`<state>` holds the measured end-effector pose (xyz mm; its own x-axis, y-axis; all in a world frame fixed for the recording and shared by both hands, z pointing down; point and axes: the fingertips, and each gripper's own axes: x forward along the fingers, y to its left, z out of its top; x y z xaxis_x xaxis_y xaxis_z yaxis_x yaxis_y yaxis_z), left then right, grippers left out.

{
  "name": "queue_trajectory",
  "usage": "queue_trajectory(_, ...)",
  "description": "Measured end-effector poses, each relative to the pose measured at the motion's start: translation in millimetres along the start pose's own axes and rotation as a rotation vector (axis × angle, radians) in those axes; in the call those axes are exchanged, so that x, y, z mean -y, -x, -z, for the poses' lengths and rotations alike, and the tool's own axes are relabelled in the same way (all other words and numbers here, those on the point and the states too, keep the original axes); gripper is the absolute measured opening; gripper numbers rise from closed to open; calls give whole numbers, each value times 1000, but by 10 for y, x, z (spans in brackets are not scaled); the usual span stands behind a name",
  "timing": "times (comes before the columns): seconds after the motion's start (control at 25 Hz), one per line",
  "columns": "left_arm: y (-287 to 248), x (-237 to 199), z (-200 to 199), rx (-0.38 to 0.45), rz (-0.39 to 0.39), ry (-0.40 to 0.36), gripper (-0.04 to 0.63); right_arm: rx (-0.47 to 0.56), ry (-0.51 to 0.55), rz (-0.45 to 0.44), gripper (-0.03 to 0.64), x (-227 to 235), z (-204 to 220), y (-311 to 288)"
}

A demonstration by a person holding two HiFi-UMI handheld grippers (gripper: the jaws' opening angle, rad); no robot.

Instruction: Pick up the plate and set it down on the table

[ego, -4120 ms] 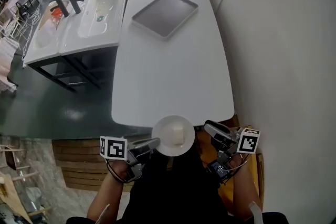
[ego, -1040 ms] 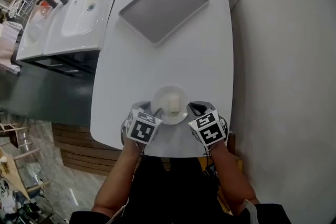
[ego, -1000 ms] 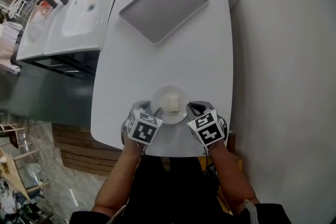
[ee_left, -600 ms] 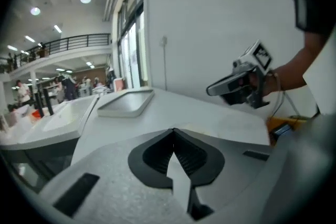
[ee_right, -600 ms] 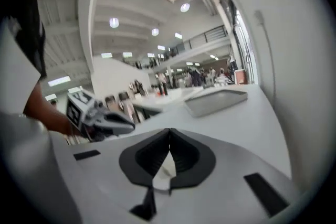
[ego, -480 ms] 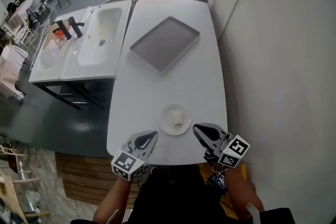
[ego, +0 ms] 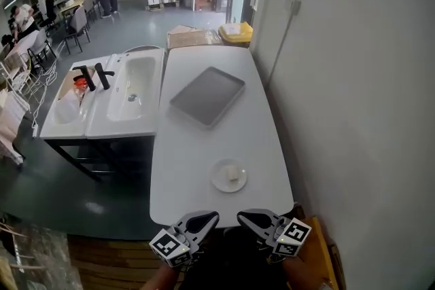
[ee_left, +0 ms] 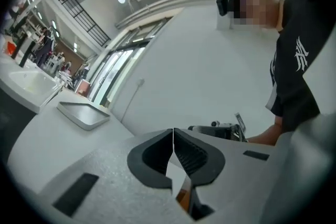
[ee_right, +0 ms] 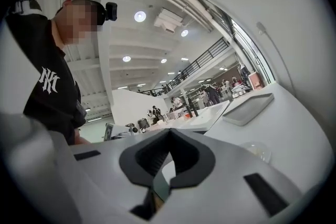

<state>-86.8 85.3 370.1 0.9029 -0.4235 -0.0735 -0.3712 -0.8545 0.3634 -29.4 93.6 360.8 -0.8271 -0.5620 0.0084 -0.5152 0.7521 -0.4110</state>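
Both your left gripper (ego: 204, 219) and right gripper (ego: 247, 218) have their jaws pressed together on nothing. The plate (ego: 229, 175) rests on the table (ego: 204, 146) just ahead of their tips, apart from both.

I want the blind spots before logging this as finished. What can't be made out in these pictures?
- Pale block on the plate: head view, too small to name.
- Plate in the left gripper view: not seen; the body of the shut left tongs fills the lower frame.
- Red item by the sink: head view, too small.
- Hands behind the left tongs and right tongs: cut off by the head view's bottom edge.
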Motion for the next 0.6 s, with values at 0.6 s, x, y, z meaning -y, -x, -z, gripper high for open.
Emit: queue_trajectory(0.6, 87, 539, 172, -111, 11, 18, 6, 3, -55, -99, 3, -285, -172, 384)
